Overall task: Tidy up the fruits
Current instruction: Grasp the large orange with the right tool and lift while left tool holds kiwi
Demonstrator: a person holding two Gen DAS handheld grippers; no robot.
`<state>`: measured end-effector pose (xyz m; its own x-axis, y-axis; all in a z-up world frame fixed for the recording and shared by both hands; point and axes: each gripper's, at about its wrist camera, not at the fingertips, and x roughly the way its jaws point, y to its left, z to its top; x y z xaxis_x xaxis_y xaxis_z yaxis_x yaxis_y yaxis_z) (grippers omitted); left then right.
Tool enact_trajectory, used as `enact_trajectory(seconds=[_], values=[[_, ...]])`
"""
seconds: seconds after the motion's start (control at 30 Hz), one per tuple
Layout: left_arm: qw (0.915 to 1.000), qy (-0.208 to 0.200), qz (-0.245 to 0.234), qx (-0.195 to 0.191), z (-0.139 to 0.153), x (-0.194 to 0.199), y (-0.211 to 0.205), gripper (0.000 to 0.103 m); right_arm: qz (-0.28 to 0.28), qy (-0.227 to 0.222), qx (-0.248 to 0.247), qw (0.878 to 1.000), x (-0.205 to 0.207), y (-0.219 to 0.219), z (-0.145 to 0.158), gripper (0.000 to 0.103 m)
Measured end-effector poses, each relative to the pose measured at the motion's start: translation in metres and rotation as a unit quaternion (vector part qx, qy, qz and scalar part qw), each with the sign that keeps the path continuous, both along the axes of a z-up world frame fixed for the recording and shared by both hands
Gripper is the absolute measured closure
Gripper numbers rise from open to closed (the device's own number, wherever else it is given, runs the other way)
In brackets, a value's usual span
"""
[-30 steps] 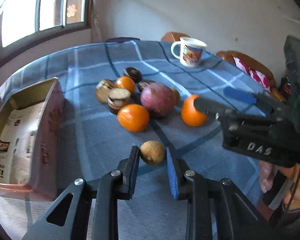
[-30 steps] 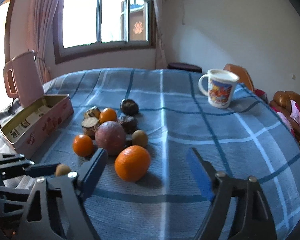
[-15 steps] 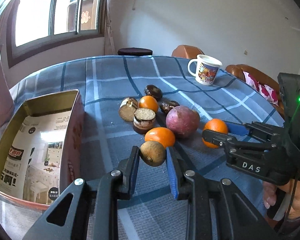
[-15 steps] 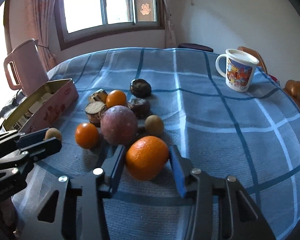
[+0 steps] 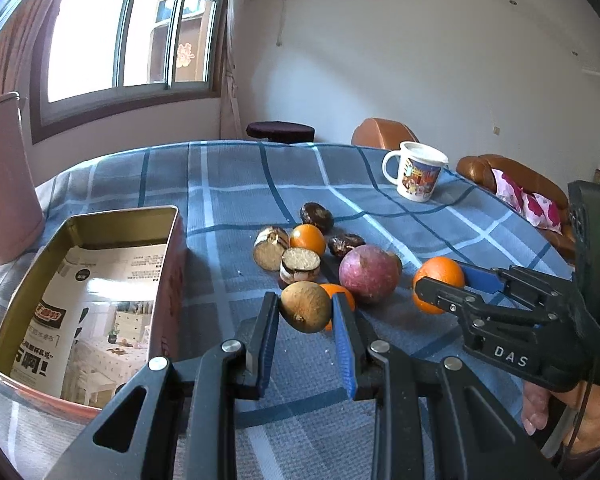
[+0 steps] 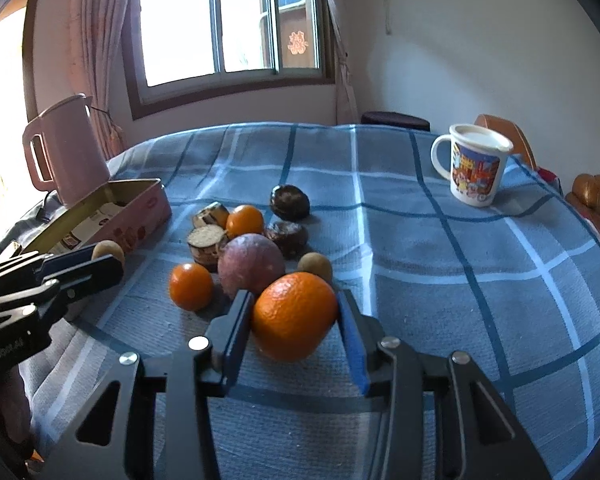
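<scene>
Brown fruit [image 5: 306, 307] pinched by left gripper [image 5: 306, 312] half-hides a tangerine [image 5: 342, 294]; right gripper [image 6: 294, 316] clamps orange [image 6: 294, 316].

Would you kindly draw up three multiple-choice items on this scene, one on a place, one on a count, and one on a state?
1. Where does the tin box stand relative to the pile of fruit?
A. To the left of it
B. Behind the mug
C. On top of the kettle

2. How many mugs are on the table?
A. One
B. Two
C. Three

3. What does the right gripper hold?
A. Nothing
B. A large orange
C. The mug

Answers:
1. A, since the left wrist view shows the box left of the fruit on the checked cloth.
2. A, since only one white mug with a cartoon print stands there.
3. B, since its jaws press both sides of the large orange, while the left gripper is clamped on a small brown fruit.
</scene>
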<state>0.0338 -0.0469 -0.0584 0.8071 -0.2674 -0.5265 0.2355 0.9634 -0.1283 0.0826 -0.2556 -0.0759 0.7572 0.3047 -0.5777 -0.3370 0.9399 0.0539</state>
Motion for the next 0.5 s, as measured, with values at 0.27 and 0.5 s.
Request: enact_trajectory(seconds=[0.27, 0.5], values=[[0.9999, -0.016, 0.006, -0.001, 0.004, -0.005, 0.000, 0.075, 0.010, -0.040, 0.010, 0.999, -0.013, 0.000, 0.007, 0.057], [0.9995, -0.030, 0.011, 0.008, 0.005, -0.011, -0.002, 0.075, 0.015, -0.062, 0.011, 0.998, -0.021, 0.002, 0.010, 0.057]])
